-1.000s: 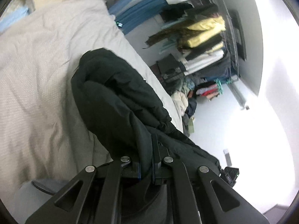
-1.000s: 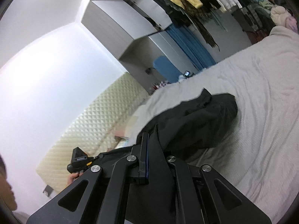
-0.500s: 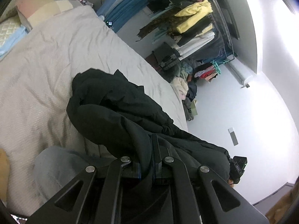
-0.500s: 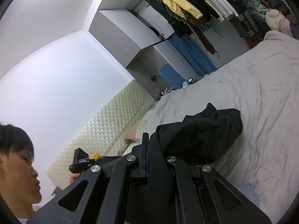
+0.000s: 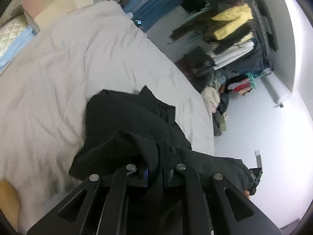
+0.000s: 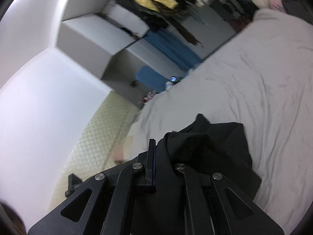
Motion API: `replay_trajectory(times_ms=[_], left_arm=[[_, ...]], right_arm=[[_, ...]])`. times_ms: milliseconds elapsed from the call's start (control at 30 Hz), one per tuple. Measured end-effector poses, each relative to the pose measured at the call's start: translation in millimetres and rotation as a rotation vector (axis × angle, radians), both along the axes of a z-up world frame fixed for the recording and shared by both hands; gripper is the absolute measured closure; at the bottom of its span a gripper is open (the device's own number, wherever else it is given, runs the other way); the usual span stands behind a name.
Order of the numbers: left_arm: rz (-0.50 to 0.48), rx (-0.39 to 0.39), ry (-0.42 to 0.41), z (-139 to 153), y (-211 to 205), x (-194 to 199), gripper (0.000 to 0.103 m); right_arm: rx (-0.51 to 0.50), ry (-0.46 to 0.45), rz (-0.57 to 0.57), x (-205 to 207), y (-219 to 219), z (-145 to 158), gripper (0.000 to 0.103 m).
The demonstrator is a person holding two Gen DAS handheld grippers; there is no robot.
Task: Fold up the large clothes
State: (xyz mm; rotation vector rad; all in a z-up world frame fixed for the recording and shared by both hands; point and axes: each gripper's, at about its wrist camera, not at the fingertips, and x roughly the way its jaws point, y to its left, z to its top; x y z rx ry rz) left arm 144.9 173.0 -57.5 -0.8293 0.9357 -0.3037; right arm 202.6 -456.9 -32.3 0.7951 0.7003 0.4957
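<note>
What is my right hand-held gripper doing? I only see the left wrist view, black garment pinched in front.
Observer: The right hand-held gripper is shut on the same black garment.
Operator: Is the rest of the cloth in the air?
Observer: No, the far bunch lies on the gray bedspread.
Operator: Anything beside the bed I can't see?
Observer: A padded cream headboard stands against a plain white wall.
Operator: And the left hand-held gripper from there?
Observer: Its body shows at the lower left, but whether it grips cannot be told from that view.
</note>
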Motion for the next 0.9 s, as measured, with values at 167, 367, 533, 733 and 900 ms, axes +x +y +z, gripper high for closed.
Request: replay_trajectory(times_ms=[167,367,533,733,900], left_arm=[[0.054,0.043,0.090,-11,2,49,0.092],[0.147,0.061,0.181,-25,9,100,0.091],[0.201,0.103,0.224,-33,4,133,0.091],[0.205,0.180,0.282,-57,-5,168,0.091],[0.208,0.197,0.335,-85,-11,196,0.091]], right_arm=[[-0.031,0.121,-0.065,73,3,-36,0.098],[-0.054,0.221,-0.159,119,10,-60,0.099],[-0.105,0.272,-0.205,140,18,-62,0.099],[-0.141,0.349,-0.229,166,23,-79,0.099],[-0.175,0.426,-0.236,190,27,-106,0.099]])
